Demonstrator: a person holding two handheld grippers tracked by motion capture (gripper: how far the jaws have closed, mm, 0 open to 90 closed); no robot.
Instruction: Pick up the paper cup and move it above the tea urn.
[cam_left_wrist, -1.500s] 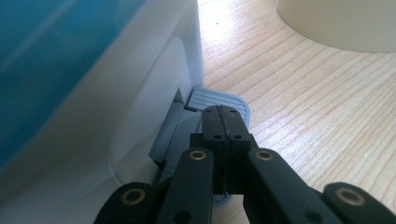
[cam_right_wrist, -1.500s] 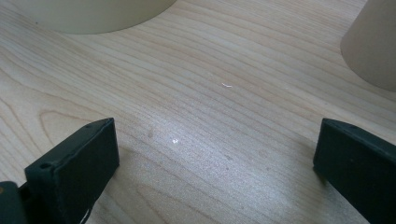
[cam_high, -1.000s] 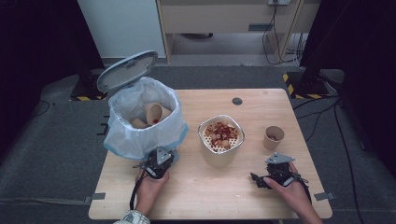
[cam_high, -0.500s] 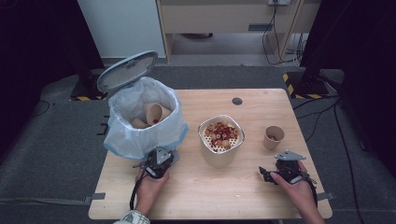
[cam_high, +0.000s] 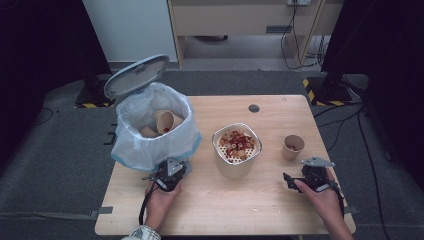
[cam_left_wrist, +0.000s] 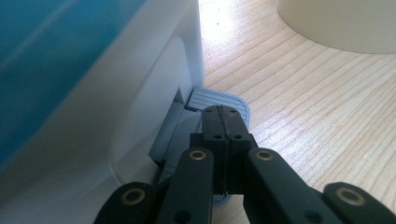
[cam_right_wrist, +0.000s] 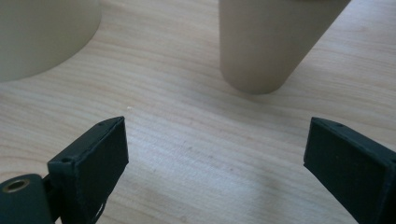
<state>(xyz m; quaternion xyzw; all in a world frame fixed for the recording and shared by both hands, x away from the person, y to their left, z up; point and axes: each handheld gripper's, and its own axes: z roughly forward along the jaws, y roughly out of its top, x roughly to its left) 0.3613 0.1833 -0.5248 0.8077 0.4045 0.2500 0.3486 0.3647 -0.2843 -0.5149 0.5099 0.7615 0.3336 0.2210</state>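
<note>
A dark room with grey floor holds a wooden table (cam_high: 260, 210), and a pale cabinet stands behind it. From the high view, a white bin (cam_high: 152, 131) with a clear bag sits at the left edge of the tabletop, its lid (cam_high: 136, 76) tipped up and open. Two paper cups (cam_high: 166, 121) already lie inside the bin. A bowl (cam_high: 236, 150) with red and pale food bits stands in the middle of the tabletop. One more cup (cam_high: 292, 147) stands upright toward the right edge, with a little dark stuff in it. The left gripper (cam_high: 170, 172) rests at the foot of the bin, near the front edge. The right gripper (cam_high: 300, 181) sits near the front right corner, close to the cup but not touching it. In the left gripper view, the jaws are pressed together with nothing between them, and their tips rest on the grey pedal (cam_left_wrist: 217, 100) at the bottom of the bin (cam_left_wrist: 93, 107); this looks like what keeps the lid up. In the right gripper view, the jaws are wide apart and empty, and the cup (cam_right_wrist: 275, 42) stands just ahead of them on the table, with the bowl (cam_right_wrist: 42, 32) off to one side. So some cups seem to be thrown away, and this last cup is not picked up yet. I think it must be grabbed, carried across the bowl, and dropped in the bin.
</note>
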